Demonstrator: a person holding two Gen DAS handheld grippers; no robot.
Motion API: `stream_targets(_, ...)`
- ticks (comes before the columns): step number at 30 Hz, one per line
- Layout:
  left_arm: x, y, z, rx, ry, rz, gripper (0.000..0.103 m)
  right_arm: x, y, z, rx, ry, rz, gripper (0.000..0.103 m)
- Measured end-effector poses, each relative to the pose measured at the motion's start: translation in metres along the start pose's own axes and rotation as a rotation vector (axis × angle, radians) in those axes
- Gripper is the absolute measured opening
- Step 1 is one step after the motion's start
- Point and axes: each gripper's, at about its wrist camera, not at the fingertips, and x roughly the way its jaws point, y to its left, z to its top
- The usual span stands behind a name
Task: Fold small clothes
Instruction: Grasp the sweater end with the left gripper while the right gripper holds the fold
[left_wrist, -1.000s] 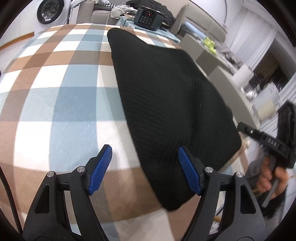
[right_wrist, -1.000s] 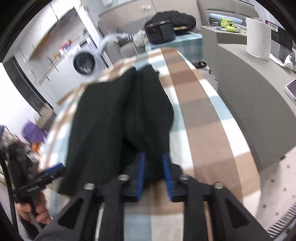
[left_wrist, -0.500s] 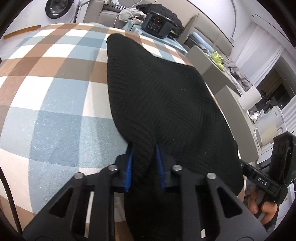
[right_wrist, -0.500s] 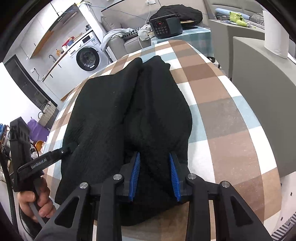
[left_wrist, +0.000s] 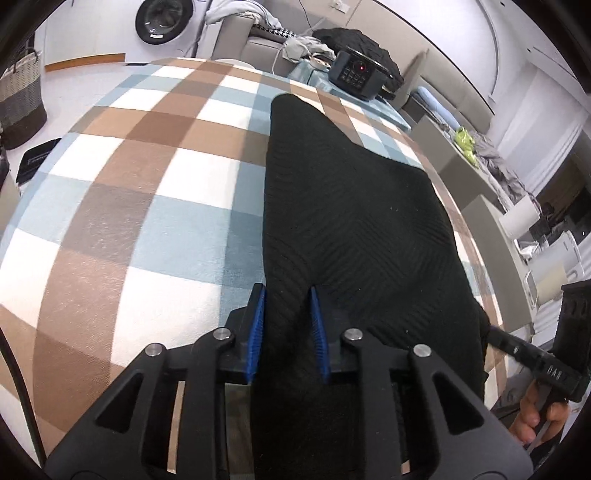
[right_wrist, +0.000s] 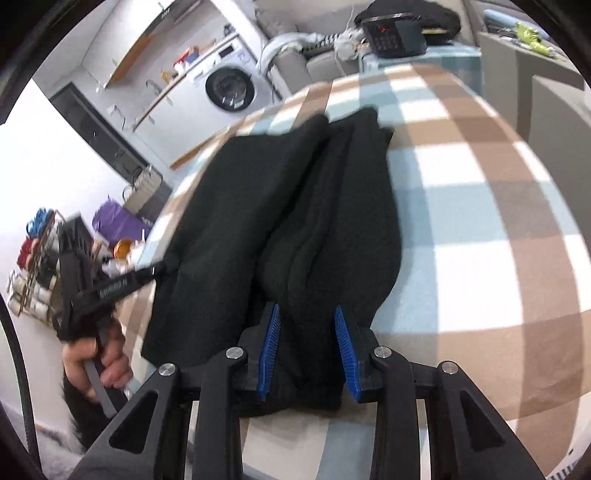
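Note:
A black knit garment (left_wrist: 354, 221) lies on the checked tablecloth (left_wrist: 147, 206), long side running away from me. My left gripper (left_wrist: 286, 314) is shut on the garment's near left corner, cloth bunched between the blue pads. In the right wrist view the same garment (right_wrist: 295, 206) shows a lengthwise fold ridge. My right gripper (right_wrist: 306, 332) is partly closed around the near right edge, the pads touching the cloth on both sides. Each gripper shows at the edge of the other's view, the right one (left_wrist: 532, 362) and the left one (right_wrist: 110, 288).
A black appliance (left_wrist: 354, 74) stands on a small table beyond the far end. A washing machine (right_wrist: 231, 88) and sofa are behind. A grey counter (left_wrist: 491, 214) with paper rolls runs along the right. A woven basket (left_wrist: 20, 99) stands on the floor at left.
My left gripper went from open beside the garment to shut on its corner. My right gripper widened slightly while staying on the cloth. The garment's near end has been drawn flatter.

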Motion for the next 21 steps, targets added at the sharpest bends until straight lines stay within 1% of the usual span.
stream_targets(2,-0.004,0.001,0.001,0.008,-0.01,0.021,0.027,-0.001,-0.002,0.007,0.008,-0.026,0.024,0.032)
stream_targets(5,-0.01,0.003,0.002,0.002,-0.025,0.017,0.036,0.011,0.001,0.015,-0.005,-0.021,0.032,0.032)
stream_targets(6,-0.013,0.005,0.001,0.001,-0.029,0.017,0.036,0.019,0.002,0.017,-0.006,-0.009,0.033,0.032)
stream_targets(7,-0.014,0.004,0.001,0.003,-0.034,0.018,0.036,0.027,0.002,0.019,0.002,0.011,0.031,0.023)
stream_targets(8,-0.017,0.002,0.002,0.004,-0.042,0.016,0.036,0.036,0.0,0.021,0.014,0.034,0.034,0.007)
stream_targets(9,-0.019,0.002,0.002,0.003,-0.048,0.012,0.036,0.036,0.0,0.022,0.026,0.035,0.034,0.005)
stream_targets(10,-0.022,0.002,0.002,0.002,-0.054,0.01,0.037,0.033,0.002,0.023,0.027,0.033,0.033,0.004)
stream_targets(12,-0.028,0.0,0.002,0.005,-0.061,0.007,0.04,0.013,0.008,0.026,0.022,-0.013,0.07,0.004)
stream_targets(13,-0.03,-0.001,0.002,0.007,-0.063,0.005,0.042,0.005,0.01,0.026,0.032,-0.017,0.064,0.004)
stream_targets(15,-0.031,-0.005,0.001,0.018,-0.064,-0.008,0.042,-0.001,0.004,0.023,0.062,-0.002,0.024,0.004)
stream_targets(17,-0.03,-0.01,0.001,0.023,-0.063,-0.018,0.042,0.012,-0.006,0.018,0.07,0.035,-0.077,0.004)
stream_targets(18,-0.029,-0.013,0.0,0.028,-0.055,-0.023,0.042,0.021,-0.012,0.015,0.078,0.059,-0.107,0.005)
stream_targets(19,-0.027,-0.016,-0.001,0.035,-0.047,-0.025,0.042,0.025,-0.016,0.015,0.085,0.072,-0.113,0.005)
stream_targets(21,-0.026,-0.022,-0.003,0.055,-0.039,-0.023,0.044,0.02,-0.017,0.02,0.076,0.051,-0.1,0.011)
